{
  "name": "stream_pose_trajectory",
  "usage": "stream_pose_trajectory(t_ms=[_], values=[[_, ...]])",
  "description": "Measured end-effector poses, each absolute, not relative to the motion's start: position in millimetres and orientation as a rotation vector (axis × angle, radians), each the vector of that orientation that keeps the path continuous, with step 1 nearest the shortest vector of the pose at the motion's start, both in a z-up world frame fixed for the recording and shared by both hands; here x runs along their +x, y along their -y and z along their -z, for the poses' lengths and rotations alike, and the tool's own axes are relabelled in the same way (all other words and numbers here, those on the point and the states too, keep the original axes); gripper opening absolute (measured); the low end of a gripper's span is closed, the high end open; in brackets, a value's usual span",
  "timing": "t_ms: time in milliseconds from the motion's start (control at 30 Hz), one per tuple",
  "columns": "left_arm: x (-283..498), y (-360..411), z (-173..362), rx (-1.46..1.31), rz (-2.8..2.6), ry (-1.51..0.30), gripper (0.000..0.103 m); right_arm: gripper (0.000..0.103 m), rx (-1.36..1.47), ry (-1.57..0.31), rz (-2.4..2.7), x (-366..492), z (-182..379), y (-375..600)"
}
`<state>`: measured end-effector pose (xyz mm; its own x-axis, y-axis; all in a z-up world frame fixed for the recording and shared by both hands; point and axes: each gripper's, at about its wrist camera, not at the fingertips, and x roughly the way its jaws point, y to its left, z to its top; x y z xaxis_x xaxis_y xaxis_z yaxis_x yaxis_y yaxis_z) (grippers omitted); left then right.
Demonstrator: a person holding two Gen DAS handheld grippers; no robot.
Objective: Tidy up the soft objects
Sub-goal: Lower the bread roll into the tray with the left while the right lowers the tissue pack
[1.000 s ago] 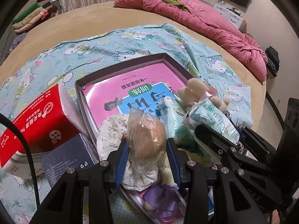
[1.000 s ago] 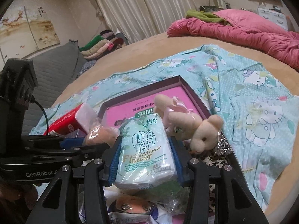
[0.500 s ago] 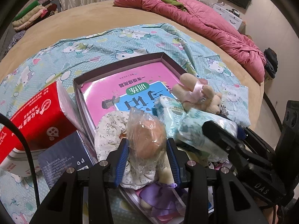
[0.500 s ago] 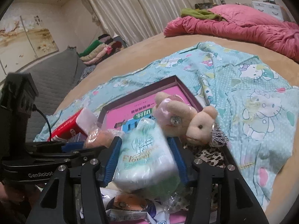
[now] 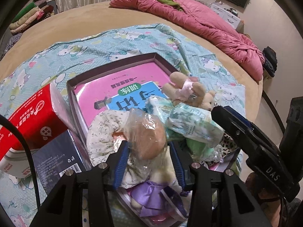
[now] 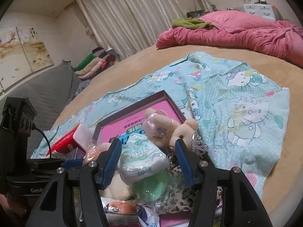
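Note:
A purple shallow box (image 5: 113, 64) on the bed holds a pink book and a pile of soft things. My left gripper (image 5: 148, 143) has its blue pads against a doll in a clear bag (image 5: 145, 132), and its jaws are opening. My right gripper (image 6: 147, 141) is opening too. A pale green tissue pack (image 6: 144, 158) lies tilted between its pads with a gap on each side, resting on the pile. A beige teddy bear (image 6: 170, 126) with a pink ribbon lies just beyond the pack. In the left wrist view the tissue pack (image 5: 191, 124) sits to the right of the doll.
A red tissue box (image 5: 32, 117) and a dark blue carton (image 5: 56, 157) stand left of the box. Floral cloth (image 5: 102, 128), a green bagged item (image 6: 151, 187) and leopard fabric (image 6: 181, 194) fill the pile. A cartoon-cat blanket (image 6: 246, 104) covers the bed, with a pink quilt (image 5: 208, 22) behind.
The right jaws have spread and let go of the tissue pack, which has tipped over onto the pile. The left jaws have widened slightly around the bagged doll.

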<state>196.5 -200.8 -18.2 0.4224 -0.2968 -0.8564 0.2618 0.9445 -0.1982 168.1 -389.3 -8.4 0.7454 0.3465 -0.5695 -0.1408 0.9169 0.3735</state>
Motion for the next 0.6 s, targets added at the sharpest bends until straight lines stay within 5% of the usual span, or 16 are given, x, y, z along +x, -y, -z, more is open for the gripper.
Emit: stream_pose_trajectory(t_ms=[600], values=[[182.8,198.7,8.6,-0.026,0.339,-1.066,0.064,0.075,0.299,-0.673,-0.199,157.9,1.3,394.7]])
